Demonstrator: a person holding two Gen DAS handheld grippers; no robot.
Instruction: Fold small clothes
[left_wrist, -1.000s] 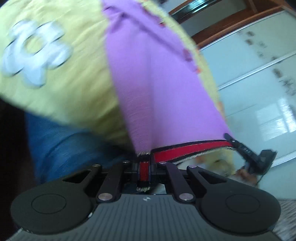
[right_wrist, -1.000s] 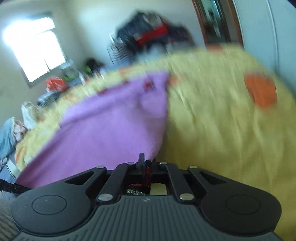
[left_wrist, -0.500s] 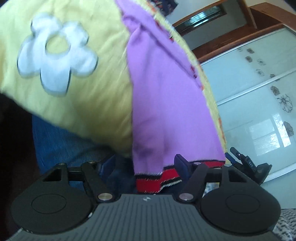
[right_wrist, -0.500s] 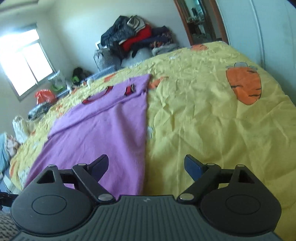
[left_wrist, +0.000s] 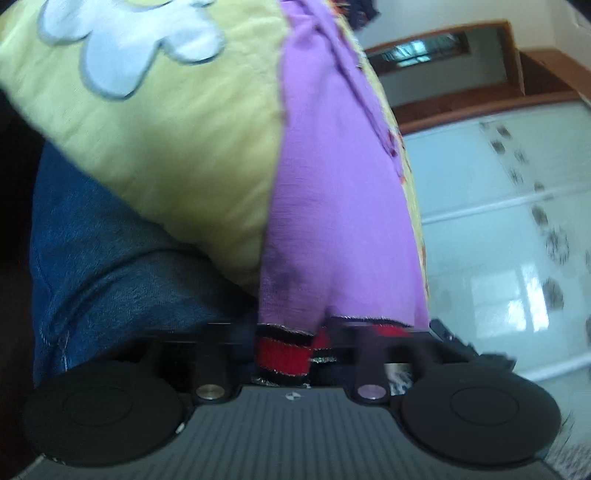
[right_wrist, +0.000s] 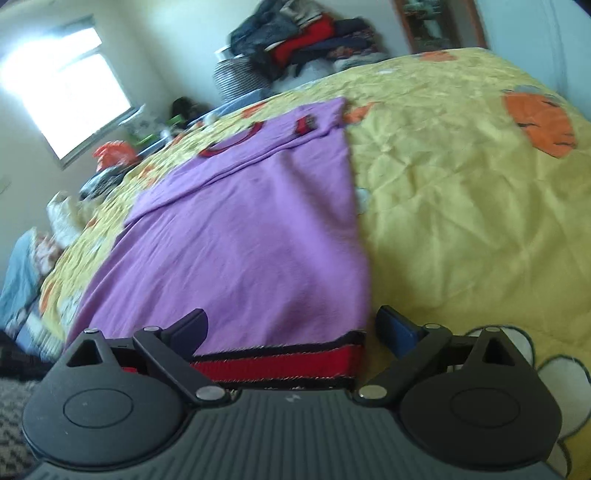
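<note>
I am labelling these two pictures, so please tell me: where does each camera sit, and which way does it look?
Left wrist: sits on the left gripper, low at the bed's edge, looking along the purple shirt with red hem; blue-jeaned leg shows.
Right wrist: sits on the right gripper, jaws open, looking across the yellow bedspread toward the window.
Both share the shirt and bedspread.

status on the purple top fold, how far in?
Done: purple top lies flat on the yellow bedspread, sides apparently folded in. In hand: right gripper is open over the red hem band; left gripper sits at the same band, view too blurred to confirm a grip. Left: folding the hem up toward the collar.
</note>
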